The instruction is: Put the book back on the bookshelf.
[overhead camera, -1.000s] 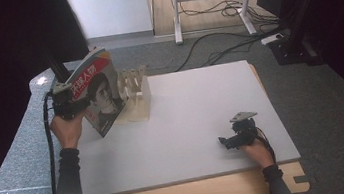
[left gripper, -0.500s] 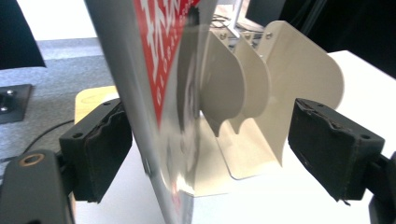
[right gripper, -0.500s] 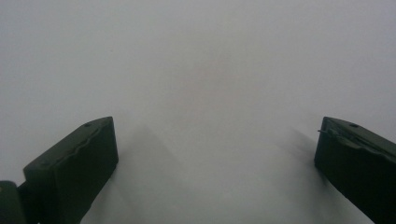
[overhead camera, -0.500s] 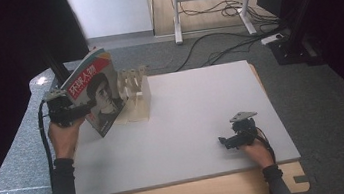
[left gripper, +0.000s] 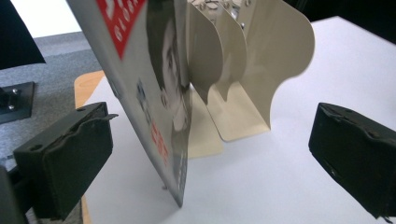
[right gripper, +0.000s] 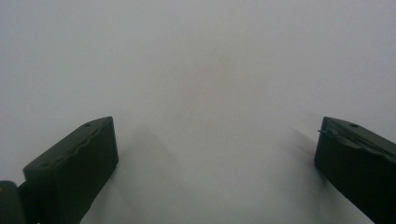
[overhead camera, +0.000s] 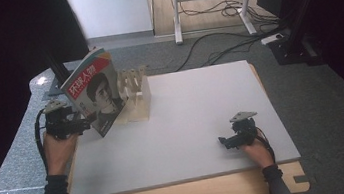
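Magazine [overhead camera: 95,96]: stood on its lower edge at the far left corner of the table [overhead camera: 198,123], tilted, its cover with a portrait and a red title band turned toward the near side. It is leaned against the rack [overhead camera: 136,97]; in the left gripper view the magazine [left gripper: 154,93] is seen pressed against the first divider of the rack [left gripper: 261,70], its bottom corner resting on the white tabletop [left gripper: 280,186].

Rack: beige metal file holder with several upright curved dividers, set on the table just right of the magazine, touching it.

Left gripper [overhead camera: 83,124]: held in the left hand [overhead camera: 58,149] at the table's left edge, level with the magazine's lower part. The jaws have just been opening and are seen spread wide; the magazine's edge lies between them, nearer the left jaw, but no pad is pressed on it. Nothing is held.

Right gripper [overhead camera: 224,142]: held in the right hand [overhead camera: 255,149] near the front right of the table, well apart from magazine and rack. The jaws are spread wide over bare tabletop [right gripper: 210,93]; nothing is held.

Floor [overhead camera: 310,89]: grey carpet, with cables [overhead camera: 213,46] lying behind the table.
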A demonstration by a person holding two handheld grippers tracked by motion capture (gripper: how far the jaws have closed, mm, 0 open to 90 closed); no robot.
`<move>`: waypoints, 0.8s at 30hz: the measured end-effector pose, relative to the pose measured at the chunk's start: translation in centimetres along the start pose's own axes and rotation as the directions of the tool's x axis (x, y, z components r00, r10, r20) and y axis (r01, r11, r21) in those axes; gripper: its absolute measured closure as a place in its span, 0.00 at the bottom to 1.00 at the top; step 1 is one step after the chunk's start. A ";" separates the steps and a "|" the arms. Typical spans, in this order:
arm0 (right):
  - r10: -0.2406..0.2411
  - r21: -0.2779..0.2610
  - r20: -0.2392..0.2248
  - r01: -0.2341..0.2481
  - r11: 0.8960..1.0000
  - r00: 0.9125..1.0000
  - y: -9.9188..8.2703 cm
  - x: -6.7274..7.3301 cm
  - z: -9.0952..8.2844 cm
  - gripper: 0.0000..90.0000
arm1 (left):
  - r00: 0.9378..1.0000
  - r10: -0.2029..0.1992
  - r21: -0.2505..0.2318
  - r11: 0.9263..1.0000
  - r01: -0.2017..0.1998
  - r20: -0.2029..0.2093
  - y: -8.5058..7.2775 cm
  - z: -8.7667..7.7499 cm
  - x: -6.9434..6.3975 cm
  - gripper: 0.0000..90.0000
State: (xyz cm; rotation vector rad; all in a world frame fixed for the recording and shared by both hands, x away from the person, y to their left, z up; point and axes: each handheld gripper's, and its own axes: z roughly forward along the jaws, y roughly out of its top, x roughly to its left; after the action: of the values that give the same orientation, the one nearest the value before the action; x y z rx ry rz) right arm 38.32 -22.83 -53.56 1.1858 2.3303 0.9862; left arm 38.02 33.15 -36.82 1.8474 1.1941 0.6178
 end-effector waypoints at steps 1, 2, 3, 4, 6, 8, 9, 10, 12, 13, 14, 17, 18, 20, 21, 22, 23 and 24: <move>0.000 0.000 0.000 0.000 1.000 1.000 0.0 0.0 0.0 0.00 | 1.000 0.000 0.000 1.000 0.000 0.000 0.0 0.0 0.0 0.00; 0.000 0.000 0.000 0.000 1.000 1.000 0.0 0.0 0.0 0.00 | 1.000 0.005 0.005 1.000 -0.005 0.002 -0.1 -0.2 -0.2 0.00; 0.000 0.000 0.000 0.000 1.000 1.000 0.0 0.0 0.0 0.00 | 1.000 0.011 0.008 1.000 -0.012 0.009 -0.4 -0.5 -0.6 0.00; 0.000 0.000 0.000 0.000 1.000 1.000 0.0 0.0 0.0 0.00 | 1.000 0.015 0.007 1.000 -0.015 0.012 -0.5 -0.7 -0.8 0.00; 0.000 0.000 0.000 0.000 1.000 1.000 0.0 0.0 0.0 0.00 | 1.000 0.021 0.005 1.000 -0.021 0.022 -0.7 -1.0 -1.3 0.00; 0.000 0.000 0.000 0.000 1.000 1.000 0.0 0.0 0.0 0.00 | 0.999 0.031 0.004 1.000 -0.031 0.032 -0.8 -1.3 -1.9 0.00; 0.000 0.000 0.000 0.000 1.000 1.000 0.0 0.0 0.0 0.00 | 0.999 0.038 0.004 0.999 -0.038 0.036 -0.8 -1.3 -2.2 0.00; 0.000 0.000 0.000 0.000 1.000 1.000 0.0 0.0 0.0 0.00 | 0.999 0.038 0.004 0.999 -0.038 0.036 -0.8 -1.3 -2.2 0.00; -0.001 0.000 0.000 0.001 1.000 1.000 0.0 0.0 0.0 0.00 | 0.997 0.056 0.009 0.998 -0.057 0.057 -1.0 -1.3 -3.1 0.00; -0.001 0.000 0.001 0.001 1.000 1.000 0.0 0.0 0.0 0.00 | 0.996 0.060 0.008 0.998 -0.061 0.065 -1.0 -1.2 -3.4 0.00; -0.001 0.000 0.001 0.001 1.000 1.000 0.0 0.0 0.0 0.00 | 0.996 0.060 0.008 0.998 -0.061 0.065 -1.0 -1.2 -3.4 0.00; -0.001 0.000 0.001 0.001 1.000 1.000 0.0 0.0 0.0 0.00 | 0.994 0.070 0.003 0.998 -0.070 0.086 -1.1 -0.8 -4.2 0.00; -0.001 0.000 0.001 0.001 1.000 1.000 0.0 0.0 0.0 0.00 | 0.993 0.071 0.002 0.997 -0.071 0.097 -1.1 -0.6 -4.4 0.00; -0.001 -0.001 0.001 0.001 1.000 1.000 0.0 0.0 0.0 0.00 | 0.990 0.079 0.003 0.997 -0.080 0.117 -1.1 -0.2 -4.9 0.00; 0.000 0.000 0.001 0.000 1.000 1.000 0.0 0.0 0.0 0.00 | 0.987 0.088 0.001 0.996 -0.089 0.136 -1.0 0.2 -5.5 0.00; 0.001 0.000 0.001 -0.001 1.000 1.000 0.0 0.0 0.0 0.00 | 0.985 0.092 0.000 0.996 -0.093 0.144 -0.9 0.5 -5.8 0.00; 0.001 0.000 0.001 -0.001 1.000 1.000 0.0 0.0 0.0 0.00 | 0.985 0.092 0.000 0.996 -0.093 0.144 -0.9 0.5 -5.8 0.00; 0.001 0.001 0.001 -0.001 1.000 1.000 0.0 0.0 0.0 0.00 | 0.983 0.099 -0.002 0.995 -0.100 0.154 -0.9 0.7 -6.1 0.00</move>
State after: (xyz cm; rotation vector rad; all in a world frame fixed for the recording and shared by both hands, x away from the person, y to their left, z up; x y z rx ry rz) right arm 38.31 -22.82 -53.56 1.1877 2.3297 0.9855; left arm 35.51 27.56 -37.73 1.9317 1.0086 0.5159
